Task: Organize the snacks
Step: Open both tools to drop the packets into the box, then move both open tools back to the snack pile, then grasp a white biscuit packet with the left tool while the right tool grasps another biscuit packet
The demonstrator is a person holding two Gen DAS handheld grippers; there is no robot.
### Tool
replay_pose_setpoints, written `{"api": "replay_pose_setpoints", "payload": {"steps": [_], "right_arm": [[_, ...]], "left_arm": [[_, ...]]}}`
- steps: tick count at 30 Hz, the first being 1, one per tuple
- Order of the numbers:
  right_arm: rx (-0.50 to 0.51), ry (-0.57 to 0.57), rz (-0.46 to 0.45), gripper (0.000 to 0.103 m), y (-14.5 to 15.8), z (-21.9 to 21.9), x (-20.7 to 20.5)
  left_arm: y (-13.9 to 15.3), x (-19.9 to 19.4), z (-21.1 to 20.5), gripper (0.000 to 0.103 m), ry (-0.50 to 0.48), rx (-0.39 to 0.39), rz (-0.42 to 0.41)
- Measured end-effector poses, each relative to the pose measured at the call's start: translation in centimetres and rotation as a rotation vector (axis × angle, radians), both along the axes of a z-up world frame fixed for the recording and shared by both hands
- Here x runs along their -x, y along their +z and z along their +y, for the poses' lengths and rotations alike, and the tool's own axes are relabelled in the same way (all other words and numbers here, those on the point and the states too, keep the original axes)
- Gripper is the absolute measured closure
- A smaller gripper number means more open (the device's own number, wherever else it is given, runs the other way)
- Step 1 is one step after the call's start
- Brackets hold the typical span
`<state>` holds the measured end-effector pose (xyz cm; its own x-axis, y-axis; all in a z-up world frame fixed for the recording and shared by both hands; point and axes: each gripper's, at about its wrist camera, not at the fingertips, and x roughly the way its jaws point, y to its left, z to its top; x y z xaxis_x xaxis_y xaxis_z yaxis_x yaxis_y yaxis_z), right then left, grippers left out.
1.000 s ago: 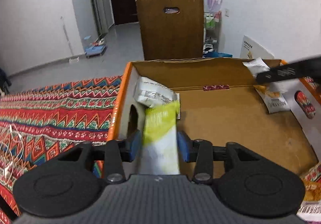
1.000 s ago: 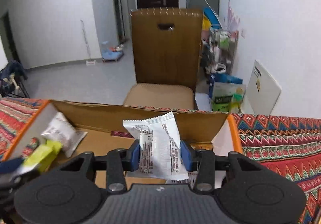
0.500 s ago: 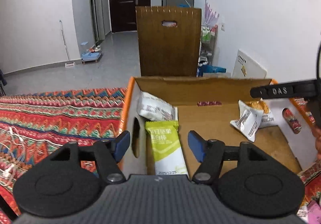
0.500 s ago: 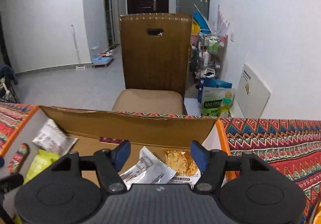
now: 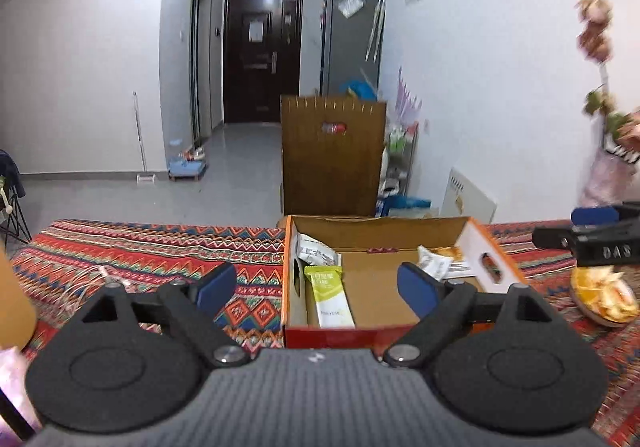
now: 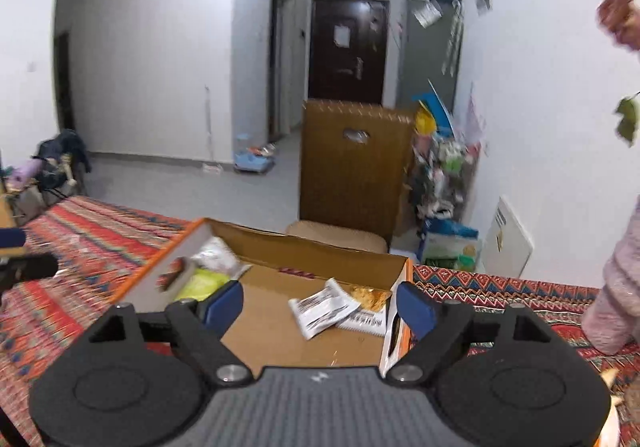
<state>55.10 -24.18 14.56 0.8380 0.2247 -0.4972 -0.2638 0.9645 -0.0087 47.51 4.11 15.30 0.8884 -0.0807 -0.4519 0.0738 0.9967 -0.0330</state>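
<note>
An open cardboard box (image 5: 384,231) with an orange rim stands on the table. Inside it a green and white bar packet (image 5: 328,291) lies along the left wall, with a white packet (image 5: 316,251) behind it. At the right end lie another white packet (image 6: 324,305) and an orange chips packet (image 6: 368,297). My left gripper (image 5: 316,285) hangs above and in front of the box, its jaws opening with nothing between them. My right gripper (image 6: 319,305) hovers over the box's near right side, jaws also opening and empty.
A red patterned cloth (image 5: 160,255) covers the table. A plate of orange snacks (image 5: 604,295) sits right of the box, beside a pink vase of flowers (image 5: 600,183). A white cable (image 5: 92,279) lies at the left. A brown chair (image 5: 334,155) stands behind the table.
Both grippers let go of their packets, the green one on the left and the white one on the right. Both opened wide and drew back and up from the box.
</note>
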Motion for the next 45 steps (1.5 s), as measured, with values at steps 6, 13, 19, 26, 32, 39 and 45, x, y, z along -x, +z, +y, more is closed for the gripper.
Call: {"api": "replay_pose_setpoints", "payload": {"steps": [6,13,19,26,32,39,45], "right_arm": [[-0.011,0.054,-0.069,0.009,1.0,-1.3,11.7],[-0.019,0.048,-0.101,0.004,-1.9,-2.2,23.9],[-0.007,-0.051,-0.073,0.003,-6.2,-2.0,31.0],[-0.134,-0.036,0.109,0.002,-12.2,-2.3,34.8],[-0.119,-0.058,0.14,0.002,-13.6,-2.2,35.5],[-0.121,-0.072,0.136,0.002,-13.4,-2.4,33.7],[-0.1,-0.081,0.155,0.002,-13.8,-2.0,30.9]], "left_arm": [[0.8,11.5,0.6,0.0,-0.03,0.01,-0.118],[-2.5,21.4,0.1,0.0,0.035,-0.033,-0.133],[-6.0,26.7,0.3,0.0,0.025,0.028,-0.043],[-10.2,29.0,-1.8,0.0,-0.034,0.019,0.081],[-11.1,28.5,-2.9,0.0,-0.061,0.001,0.1],[-11.9,25.4,-3.7,0.0,-0.083,-0.016,0.124],[-13.3,20.1,-4.7,0.0,-0.127,-0.054,0.148]]}}
